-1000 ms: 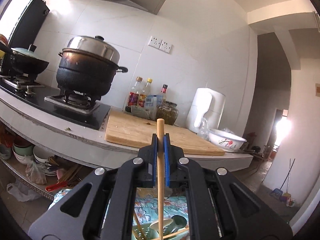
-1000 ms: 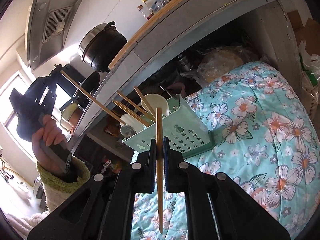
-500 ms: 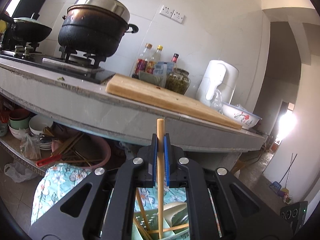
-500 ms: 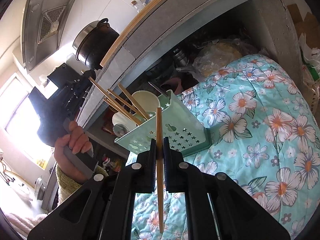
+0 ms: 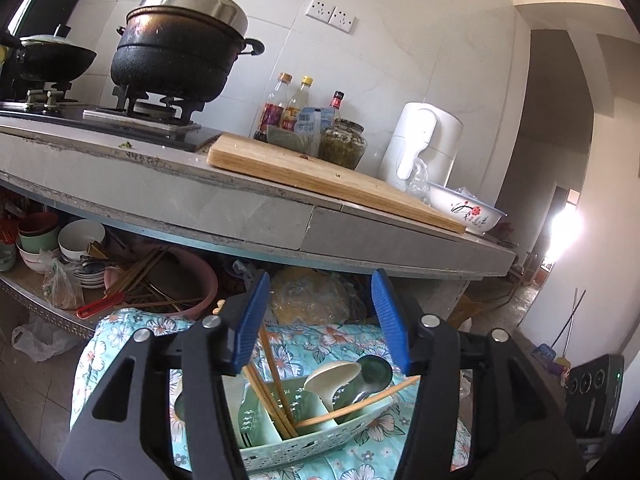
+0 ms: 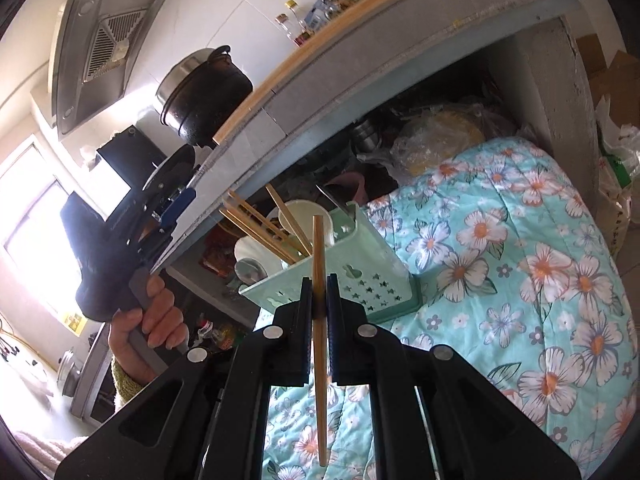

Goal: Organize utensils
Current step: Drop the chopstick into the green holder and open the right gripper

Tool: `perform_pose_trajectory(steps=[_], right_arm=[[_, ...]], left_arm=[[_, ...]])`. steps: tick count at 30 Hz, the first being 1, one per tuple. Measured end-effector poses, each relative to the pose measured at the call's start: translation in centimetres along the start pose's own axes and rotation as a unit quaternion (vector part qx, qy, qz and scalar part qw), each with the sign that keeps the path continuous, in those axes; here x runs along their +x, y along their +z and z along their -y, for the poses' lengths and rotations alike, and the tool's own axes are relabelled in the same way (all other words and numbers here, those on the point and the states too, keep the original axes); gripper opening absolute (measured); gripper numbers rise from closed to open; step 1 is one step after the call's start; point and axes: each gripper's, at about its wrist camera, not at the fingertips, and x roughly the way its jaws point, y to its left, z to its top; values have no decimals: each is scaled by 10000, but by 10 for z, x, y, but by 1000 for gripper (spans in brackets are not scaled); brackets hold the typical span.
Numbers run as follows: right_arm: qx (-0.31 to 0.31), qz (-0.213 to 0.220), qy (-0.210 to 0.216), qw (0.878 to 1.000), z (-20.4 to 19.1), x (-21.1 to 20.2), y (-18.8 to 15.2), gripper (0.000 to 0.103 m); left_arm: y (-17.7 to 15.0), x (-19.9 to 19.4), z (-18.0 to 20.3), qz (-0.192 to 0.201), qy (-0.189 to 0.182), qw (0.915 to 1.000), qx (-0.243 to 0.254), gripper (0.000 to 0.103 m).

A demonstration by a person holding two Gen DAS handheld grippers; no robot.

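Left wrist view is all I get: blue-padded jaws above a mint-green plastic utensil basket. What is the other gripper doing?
Observer: The right gripper is shut on a single wooden chopstick, clamped between its pads.
Operator: Is that one in the basket?
Observer: No. The mint-green plastic basket sits beyond its fingertips, on a turquoise flowered quilt.
Operator: Who holds mine?
Observer: A hand in a fuzzy green sleeve grips the handle of the left gripper, whose jaws are opening with nothing between them.
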Motion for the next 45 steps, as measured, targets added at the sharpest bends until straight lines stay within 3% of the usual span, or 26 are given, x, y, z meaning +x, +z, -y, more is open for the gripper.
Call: perform_pose_trajectory(steps=[9, 14, 20, 33, 42, 45], right_arm=[[-805, 829, 149, 9932, -57, -24, 55, 7], [-1363, 1400, 289, 9803, -97, -25, 90, 7], [-1781, 1612, 109, 9706, -126, 2, 113, 7], [-2520, 1213, -370, 9594, -132, 80, 97, 7], [-2988, 557, -759, 9497, -122, 111, 63, 7], [-2976, 422, -911, 9494, -117, 111, 56, 22]], left_arm=[[-20, -54, -12, 141, 402, 9989, 220, 70], [-48, -73, -34, -130, 612, 9980, 74, 72], [-85, -84, -56, -563, 727, 9958, -51, 73], [-114, -91, -75, -724, 713, 9948, 11, 74], [-120, -86, -77, -830, 684, 9942, -55, 75], [-121, -87, -75, -871, 700, 9937, -73, 76]])
